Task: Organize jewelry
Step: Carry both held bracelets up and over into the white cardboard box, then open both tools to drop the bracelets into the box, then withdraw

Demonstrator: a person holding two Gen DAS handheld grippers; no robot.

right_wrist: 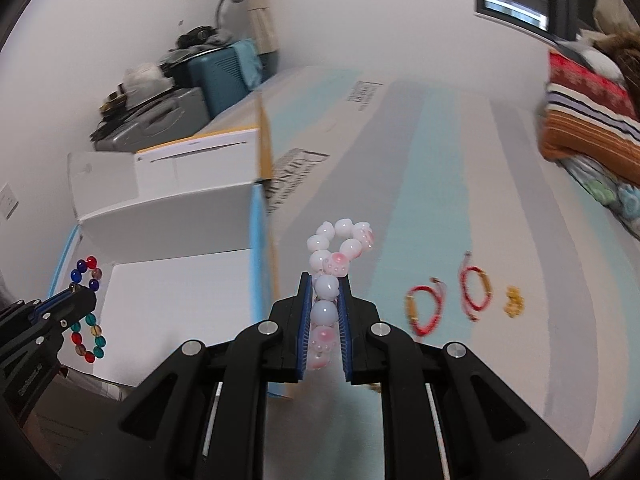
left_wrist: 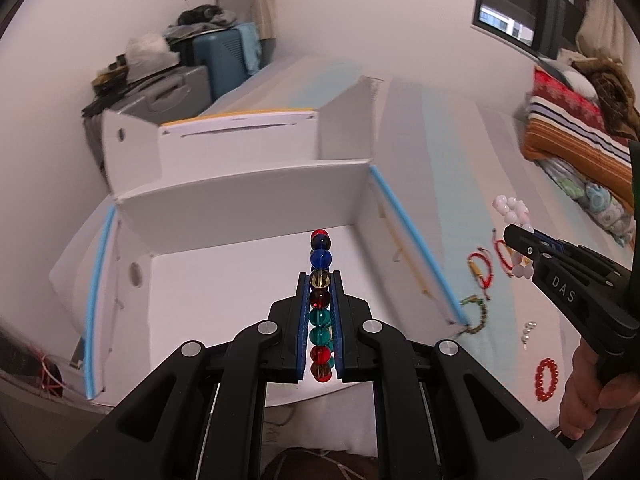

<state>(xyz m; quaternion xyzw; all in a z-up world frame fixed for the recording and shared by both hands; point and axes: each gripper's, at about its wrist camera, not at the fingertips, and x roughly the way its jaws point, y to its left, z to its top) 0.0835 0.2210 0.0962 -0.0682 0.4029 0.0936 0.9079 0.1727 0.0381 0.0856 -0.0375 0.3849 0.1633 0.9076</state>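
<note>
My left gripper [left_wrist: 320, 280] is shut on a bracelet of coloured glass beads [left_wrist: 320, 304], held above the floor of an open white cardboard box [left_wrist: 208, 280]. In the right wrist view that same bead bracelet [right_wrist: 89, 308] hangs from the left gripper [right_wrist: 86, 292] over the box [right_wrist: 180, 304]. My right gripper [right_wrist: 325, 280] is shut on a white and pink bead bracelet [right_wrist: 334, 252], over the striped bedsheet just right of the box's blue-edged wall. From the left wrist view the right gripper [left_wrist: 516, 240] shows at the right with the pale beads [left_wrist: 514, 210].
Loose on the striped sheet [right_wrist: 440, 200] lie two red cord bracelets [right_wrist: 424, 312] [right_wrist: 474, 286], a small amber piece [right_wrist: 514, 302], a red bead bracelet [left_wrist: 547, 378], a green braided bracelet [left_wrist: 478, 314] and small white beads [left_wrist: 528, 332]. Folded blankets [left_wrist: 576, 128] sit far right, suitcases [left_wrist: 172, 88] beyond the box.
</note>
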